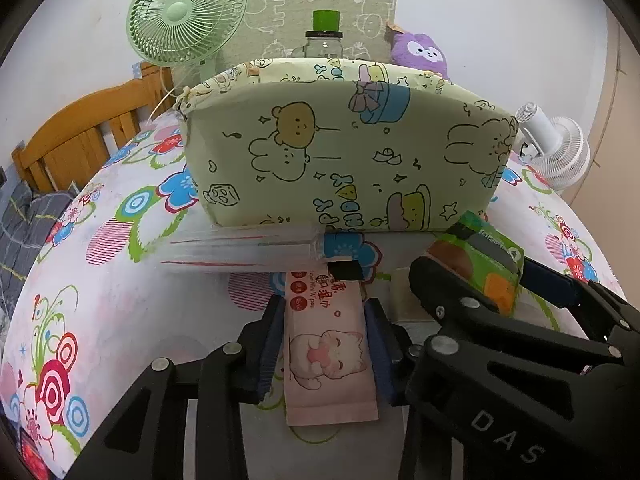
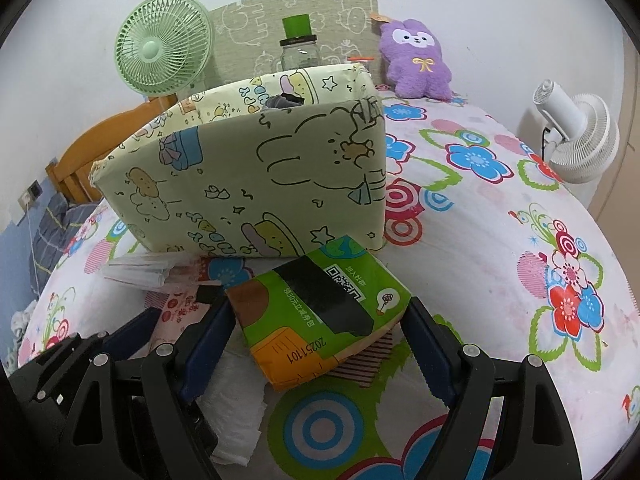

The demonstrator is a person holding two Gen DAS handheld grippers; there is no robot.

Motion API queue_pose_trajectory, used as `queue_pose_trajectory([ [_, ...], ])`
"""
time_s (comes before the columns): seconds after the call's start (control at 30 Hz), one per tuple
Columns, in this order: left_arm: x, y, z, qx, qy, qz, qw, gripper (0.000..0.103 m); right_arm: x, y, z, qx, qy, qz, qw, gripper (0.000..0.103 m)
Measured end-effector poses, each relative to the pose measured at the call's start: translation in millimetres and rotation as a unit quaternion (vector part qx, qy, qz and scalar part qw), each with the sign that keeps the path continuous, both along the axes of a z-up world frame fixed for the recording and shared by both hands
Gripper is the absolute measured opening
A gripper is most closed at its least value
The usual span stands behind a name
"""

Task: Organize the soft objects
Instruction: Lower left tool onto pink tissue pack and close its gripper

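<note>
A pink wet-wipes pack [image 1: 328,356] with a cartoon cat lies on the flowered bedsheet, and my left gripper [image 1: 326,344] is shut on its long sides. A green and orange tissue pack [image 2: 320,308] sits tilted between the blue pads of my right gripper [image 2: 320,320], which is shut on its corners. In the left wrist view the same tissue pack [image 1: 480,264] shows at the right. Just behind both stands a pale green fabric storage box [image 1: 344,152] with cartoon prints, open at the top. Something grey [image 2: 284,100] lies inside it.
A clear plastic sleeve [image 1: 240,248] lies in front of the box. White crumpled paper [image 2: 236,412] lies under my right gripper. At the back are a purple plush [image 2: 416,60], a green fan [image 2: 164,52], a green-lidded jar [image 2: 298,46], a white fan [image 2: 576,136] and a wooden headboard [image 1: 76,136].
</note>
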State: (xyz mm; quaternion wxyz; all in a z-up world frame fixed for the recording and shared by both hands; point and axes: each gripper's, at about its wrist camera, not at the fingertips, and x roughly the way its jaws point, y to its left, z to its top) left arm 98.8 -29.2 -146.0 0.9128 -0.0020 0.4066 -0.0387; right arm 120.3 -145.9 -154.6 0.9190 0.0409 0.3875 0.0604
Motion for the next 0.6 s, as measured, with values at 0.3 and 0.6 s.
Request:
queue_pose_trajectory([
  [0.3,-6,1,3,-0.010,0.002,-0.003,0.9999,0.039,-8,2,5,-0.003,-0.006,0.003,1.000,0.086],
  [0.6,-18,-2,12,-0.009,-0.009,-0.009,0.9999,0.039,-20,2,15,-0.004,-0.017,0.004,1.000,0.086],
])
